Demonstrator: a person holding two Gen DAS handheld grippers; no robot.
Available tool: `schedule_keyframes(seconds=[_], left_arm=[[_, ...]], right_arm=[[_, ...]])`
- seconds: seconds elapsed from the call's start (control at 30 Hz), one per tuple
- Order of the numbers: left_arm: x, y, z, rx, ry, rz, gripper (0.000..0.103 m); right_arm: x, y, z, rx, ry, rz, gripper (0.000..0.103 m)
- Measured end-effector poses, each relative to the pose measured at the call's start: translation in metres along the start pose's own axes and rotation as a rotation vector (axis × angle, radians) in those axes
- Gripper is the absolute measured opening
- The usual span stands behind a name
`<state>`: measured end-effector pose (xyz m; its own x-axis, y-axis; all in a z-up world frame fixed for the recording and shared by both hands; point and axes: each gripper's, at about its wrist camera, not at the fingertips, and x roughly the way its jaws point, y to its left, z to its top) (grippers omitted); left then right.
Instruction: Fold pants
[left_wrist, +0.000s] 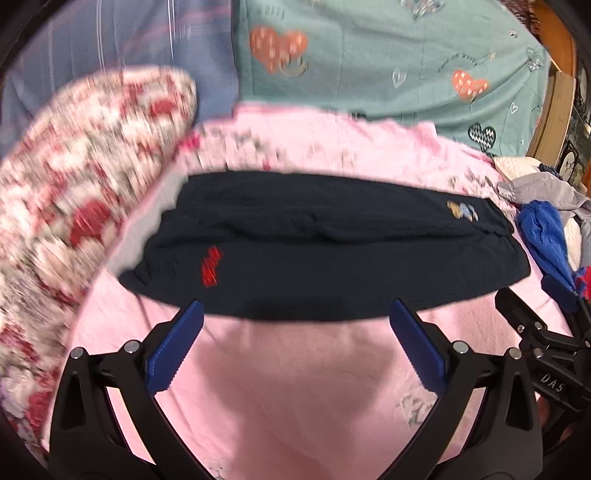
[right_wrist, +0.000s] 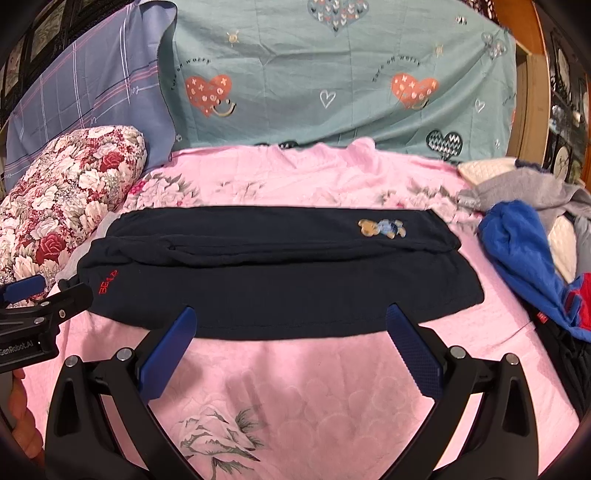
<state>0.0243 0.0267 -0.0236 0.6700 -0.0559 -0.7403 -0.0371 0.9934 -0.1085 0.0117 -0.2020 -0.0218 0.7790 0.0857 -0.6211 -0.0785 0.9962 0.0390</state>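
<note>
Both my left fingers (left_wrist: 295, 314) and right fingers (right_wrist: 291, 321) are spread wide, empty, just before the folded navy pants (right_wrist: 280, 277) on the pink bed sheet (right_wrist: 295, 387).

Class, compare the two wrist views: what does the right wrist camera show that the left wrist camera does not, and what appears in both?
Only the right wrist view shows the left hand-held gripper at its left edge and the red lettering sharply.

Only the left wrist view shows the right hand-held gripper at its right edge; its floral pillow is blurred.

Both show the folded dark pants with the bear patch, pink sheet and blue garment.
</note>
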Motion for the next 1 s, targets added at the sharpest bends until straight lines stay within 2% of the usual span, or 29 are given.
schedule_keyframes(seconds=[0.1, 0.13, 0.3, 0.37, 0.43, 0.57, 0.63, 0.7, 0.8, 0.93, 0.97, 1.0], left_arm=[[0.028, 0.039, -0.001, -0.156, 0.13, -0.133, 0.101], [0.035, 0.051, -0.003, -0.192, 0.153, -0.144, 0.101], [0.058, 0.122, -0.014, -0.367, 0.197, -0.064, 0.101], [0.06, 0.151, -0.017, -0.458, 0.197, -0.058, 0.101], [0.06, 0.168, -0.017, -0.504, 0.189, -0.06, 0.1], [0.069, 0.178, -0.008, -0.501, 0.19, -0.025, 0.098], [0.077, 0.178, -0.003, -0.472, 0.209, -0.013, 0.092], [0.082, 0.18, 0.001, -0.455, 0.214, -0.029, 0.079], [0.09, 0.184, 0.009, -0.449, 0.216, -0.019, 0.079], [0.1, 0.197, 0.017, -0.508, 0.209, -0.009, 0.078], [0.101, 0.198, 0.02, -0.51, 0.198, 0.008, 0.073], [0.104, 0.198, 0.023, -0.5, 0.197, 0.035, 0.062]], right_arm=[[0.012, -0.009, -0.006, 0.034, 0.05, 0.027, 0.102], [0.017, -0.015, -0.008, 0.053, 0.066, 0.018, 0.102], [0.036, -0.042, -0.017, 0.084, 0.111, -0.034, 0.102], [0.043, -0.053, -0.02, 0.11, 0.129, -0.045, 0.102], [0.048, -0.065, -0.024, 0.157, 0.141, -0.027, 0.102], [0.058, -0.077, -0.027, 0.237, 0.177, 0.01, 0.102], [0.061, -0.075, -0.025, 0.237, 0.185, 0.017, 0.102], [0.061, -0.072, -0.023, 0.225, 0.182, 0.025, 0.102], [0.062, -0.069, -0.02, 0.212, 0.174, 0.039, 0.102], [0.065, -0.069, -0.016, 0.208, 0.166, 0.047, 0.102], [0.066, -0.07, -0.016, 0.211, 0.166, 0.052, 0.102], [0.067, -0.07, -0.015, 0.214, 0.166, 0.055, 0.102]])
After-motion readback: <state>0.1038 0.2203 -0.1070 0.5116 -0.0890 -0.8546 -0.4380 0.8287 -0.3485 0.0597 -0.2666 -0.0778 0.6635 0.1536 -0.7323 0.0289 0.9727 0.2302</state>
